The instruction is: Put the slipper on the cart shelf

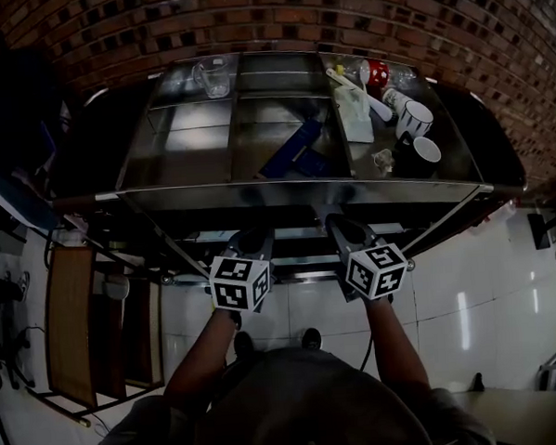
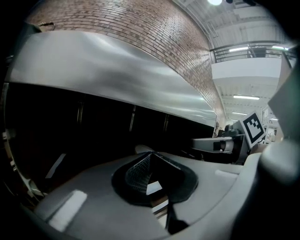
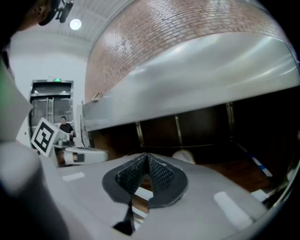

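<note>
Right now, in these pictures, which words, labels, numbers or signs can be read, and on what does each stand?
None can be read.
Green sign above the doorway: too small and blurred.
Left marker cube, right marker cube: only square patterns, no letters.

Red-brown brick wall (image 1: 276, 12) at the back. Glossy white floor (image 1: 489, 345), streaked with reflected light. Brown wooden panel (image 1: 71, 321) standing at the left. Round ceiling lamp (image 3: 75, 24), lit. Doorway (image 3: 51, 101) under a green sign (image 3: 57, 80). Railed white balcony (image 2: 253, 61) high up, strip lights (image 2: 246, 97) beneath.
</note>
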The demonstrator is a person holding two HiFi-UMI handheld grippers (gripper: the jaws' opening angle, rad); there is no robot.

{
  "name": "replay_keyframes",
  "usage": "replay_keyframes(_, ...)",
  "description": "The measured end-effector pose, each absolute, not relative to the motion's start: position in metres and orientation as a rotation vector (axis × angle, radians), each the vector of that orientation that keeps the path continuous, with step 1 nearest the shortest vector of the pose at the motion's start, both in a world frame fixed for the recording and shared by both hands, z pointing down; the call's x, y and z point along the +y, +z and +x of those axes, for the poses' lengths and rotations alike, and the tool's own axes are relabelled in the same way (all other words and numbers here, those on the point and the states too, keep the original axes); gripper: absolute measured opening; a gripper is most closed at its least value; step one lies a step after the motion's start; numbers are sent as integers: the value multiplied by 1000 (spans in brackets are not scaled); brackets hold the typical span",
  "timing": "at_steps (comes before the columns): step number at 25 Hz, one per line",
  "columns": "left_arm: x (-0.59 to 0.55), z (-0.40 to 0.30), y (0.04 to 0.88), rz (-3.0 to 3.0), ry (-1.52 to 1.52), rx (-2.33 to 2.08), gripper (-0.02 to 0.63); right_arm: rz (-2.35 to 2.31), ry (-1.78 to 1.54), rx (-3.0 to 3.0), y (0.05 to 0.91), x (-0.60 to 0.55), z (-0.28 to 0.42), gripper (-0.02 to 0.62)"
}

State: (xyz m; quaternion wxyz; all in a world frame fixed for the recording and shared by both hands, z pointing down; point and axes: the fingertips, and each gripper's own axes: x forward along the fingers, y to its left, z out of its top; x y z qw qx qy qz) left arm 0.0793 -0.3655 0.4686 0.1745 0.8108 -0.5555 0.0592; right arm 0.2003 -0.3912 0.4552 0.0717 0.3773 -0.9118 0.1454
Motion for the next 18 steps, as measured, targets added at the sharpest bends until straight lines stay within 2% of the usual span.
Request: replay_keyframes(18, -358, 70, 448, 2328, 137, -1572, 8, 996, 408, -2824, 428, -366, 171, 0)
